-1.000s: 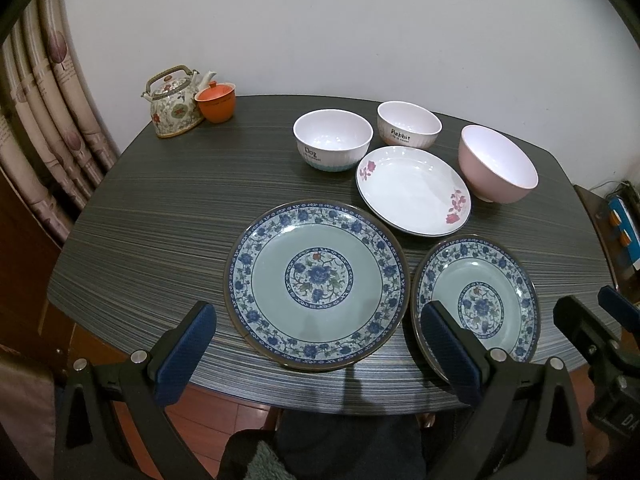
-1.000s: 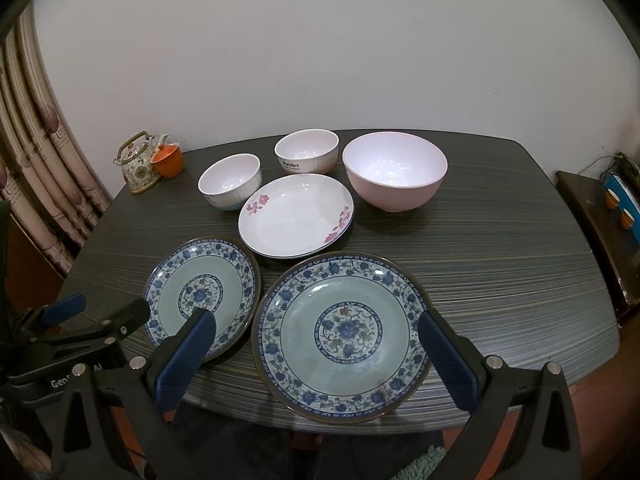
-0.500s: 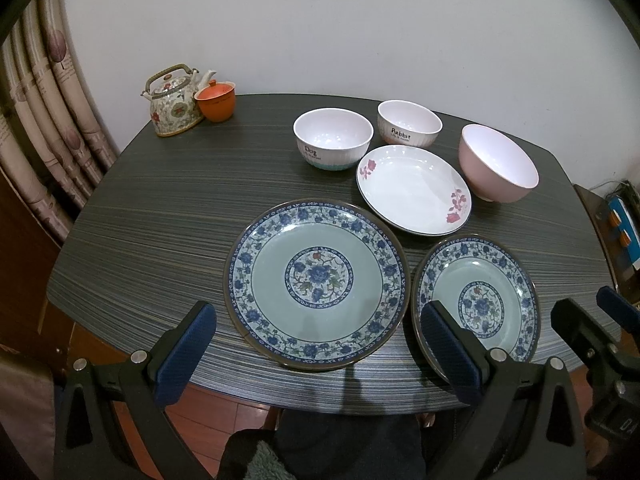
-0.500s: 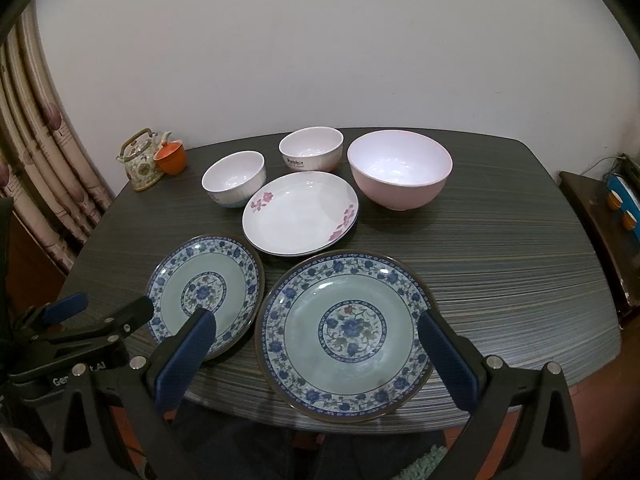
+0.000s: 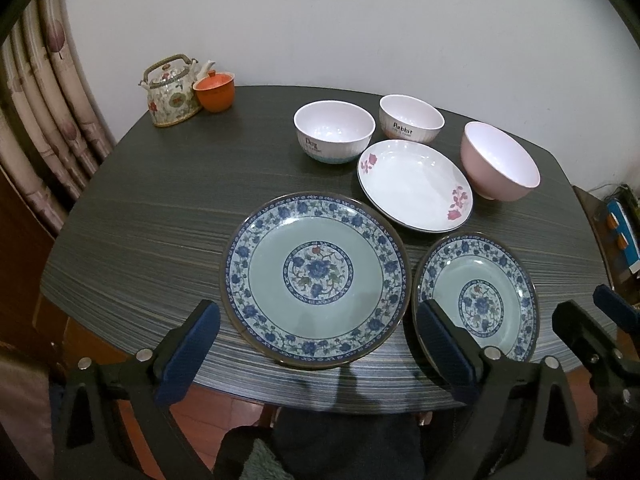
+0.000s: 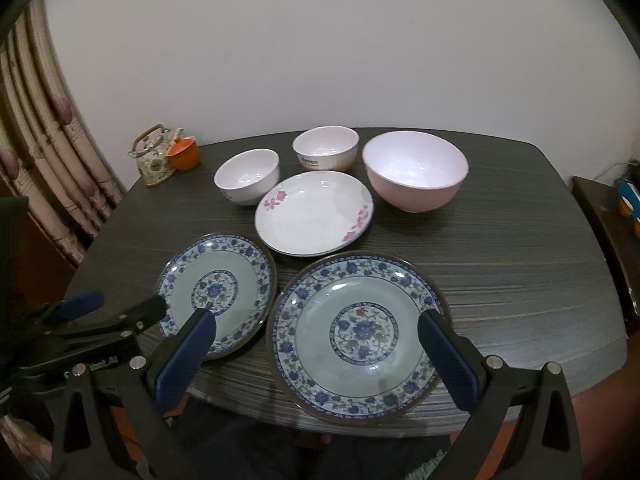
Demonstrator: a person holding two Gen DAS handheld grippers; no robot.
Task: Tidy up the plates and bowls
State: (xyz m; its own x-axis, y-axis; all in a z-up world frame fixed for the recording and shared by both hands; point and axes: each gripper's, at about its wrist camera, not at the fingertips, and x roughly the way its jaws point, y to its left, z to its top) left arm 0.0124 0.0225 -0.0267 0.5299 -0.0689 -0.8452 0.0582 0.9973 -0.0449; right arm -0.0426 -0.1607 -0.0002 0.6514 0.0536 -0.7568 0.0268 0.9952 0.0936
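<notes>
Left wrist view shows the left hand-held gripper (image 5: 318, 342) open and empty, jaws just closing slightly above the large blue plate (image 5: 316, 279) at the tabletop's (image 5: 160, 216) near edge, nothing stacked yet, while the right hand-held gripper (image 6: 316, 350) hangs open too.

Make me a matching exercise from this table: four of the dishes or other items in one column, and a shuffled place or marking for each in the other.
1. teapot
2. pink bowl
3. white plate
4. far white bowl

A. pink flowers on its rim
B. beside the orange cup, far left corner
C. "Rabbit" lettered on its side
D. furthest right on the table

Pairs: 1-B, 2-D, 3-A, 4-C
</notes>
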